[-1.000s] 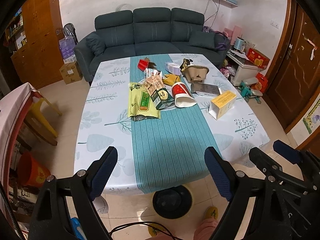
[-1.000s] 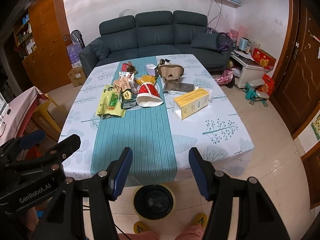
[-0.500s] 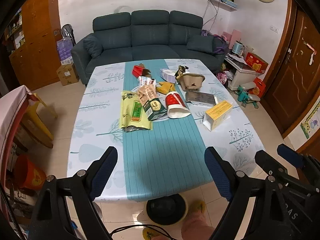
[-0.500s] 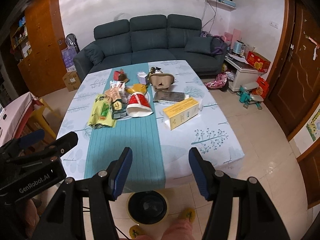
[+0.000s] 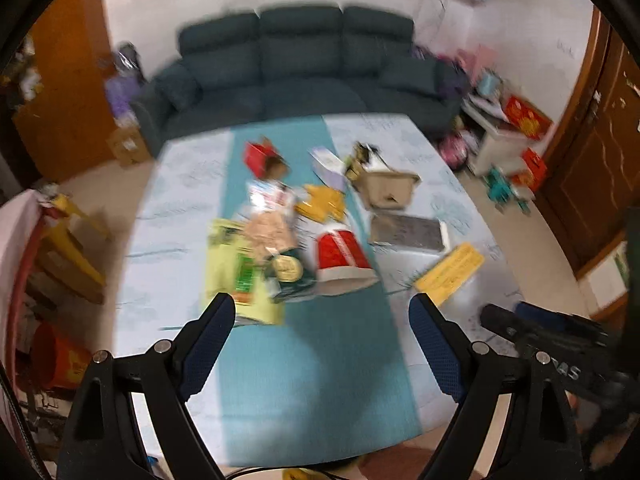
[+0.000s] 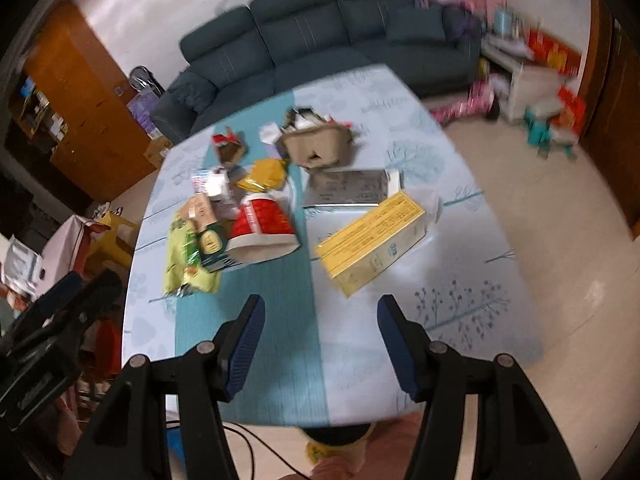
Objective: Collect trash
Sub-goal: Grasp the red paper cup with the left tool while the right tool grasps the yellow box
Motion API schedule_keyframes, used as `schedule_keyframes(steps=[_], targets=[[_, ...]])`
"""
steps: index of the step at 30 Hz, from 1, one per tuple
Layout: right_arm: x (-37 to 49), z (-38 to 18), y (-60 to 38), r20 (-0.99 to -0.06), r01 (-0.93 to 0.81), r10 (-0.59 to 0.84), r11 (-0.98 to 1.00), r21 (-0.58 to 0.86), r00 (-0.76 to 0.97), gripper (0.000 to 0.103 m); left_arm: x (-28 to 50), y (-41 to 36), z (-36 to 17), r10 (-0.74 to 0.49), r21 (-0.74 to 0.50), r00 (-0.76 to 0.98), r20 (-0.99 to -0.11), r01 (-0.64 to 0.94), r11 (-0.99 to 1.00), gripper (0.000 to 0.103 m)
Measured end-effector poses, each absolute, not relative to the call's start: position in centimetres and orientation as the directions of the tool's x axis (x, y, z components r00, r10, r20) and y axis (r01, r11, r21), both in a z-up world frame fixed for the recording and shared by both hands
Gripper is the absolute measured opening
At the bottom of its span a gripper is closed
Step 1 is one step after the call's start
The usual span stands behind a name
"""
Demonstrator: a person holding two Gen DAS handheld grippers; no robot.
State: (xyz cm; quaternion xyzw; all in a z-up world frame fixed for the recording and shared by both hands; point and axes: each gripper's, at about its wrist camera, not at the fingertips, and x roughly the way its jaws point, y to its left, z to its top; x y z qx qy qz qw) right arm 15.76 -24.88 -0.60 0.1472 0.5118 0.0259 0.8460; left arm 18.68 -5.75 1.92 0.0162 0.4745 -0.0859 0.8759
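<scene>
Trash lies in a heap on the table [image 5: 168, 240]: a yellow-green packet [image 5: 236, 272], a red and white paper cup [image 5: 340, 258] on its side, a long yellow box [image 5: 450, 270], a grey flat box [image 5: 408, 232], a beige carton [image 5: 390, 186] and a small red box [image 5: 258, 156]. The same cup [image 6: 264, 222], yellow box [image 6: 372, 242] and green packet [image 6: 190, 258] show in the right wrist view. My left gripper [image 5: 322, 344] is open and empty above the table's near part. My right gripper [image 6: 322, 344] is open and empty, just short of the yellow box.
A dark sofa [image 5: 296, 64] stands behind the table. A wooden cabinet [image 6: 80, 96] is at the left, a door [image 5: 600, 152] and a low white stand with boxes [image 5: 504, 128] at the right. A dark round bin [image 6: 336, 436] peeks out under the near table edge.
Both grippers have moved forward over the table and tilted down; the trash now looks nearer. Both views are blurred by motion. Both grippers stay open.
</scene>
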Motion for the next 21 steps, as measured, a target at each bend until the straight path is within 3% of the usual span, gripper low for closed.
schedule_keyframes(steps=[6, 8, 9, 13, 17, 21], targets=[[22.5, -6.3, -29.2, -0.885, 0.215, 0.334, 0.885, 0.413, 0.325, 0.060, 26.7, -8.1, -2.6, -0.116, -0.075, 0.415, -0.902, 0.113, 0.991, 0.087], [24.3, -7.7, -29.8, -0.886, 0.254, 0.362, 0.863, 0.436, 0.291, 0.079, 29.0, -8.2, -4.3, -0.118, -0.097, 0.371, -0.921, 0.076, 0.992, 0.087], [25.0, -8.4, -29.9, -0.891, 0.273, 0.365, 0.858, 0.434, 0.271, 0.081, 29.8, -8.2, -5.0, -0.117, -0.103, 0.352, -0.929, 0.059, 0.993, 0.087], [27.5, -11.1, -29.6, -0.926, 0.332, 0.342, 0.865, 0.377, 0.161, 0.082, 32.3, -8.4, -7.4, -0.105, -0.105, 0.299, -0.948, 0.018, 0.994, 0.087], [28.6, -13.6, -29.4, -0.938, 0.351, 0.344, 0.873, 0.339, 0.049, 0.084, 33.7, -8.8, -9.3, -0.116, -0.112, 0.233, -0.966, 0.031, 0.993, 0.078], [29.0, -13.7, -29.3, -0.932, 0.321, 0.361, 0.878, 0.355, 0.044, 0.079, 34.1, -9.2, -10.7, -0.112, -0.105, 0.189, -0.976, 0.048, 0.993, 0.077]])
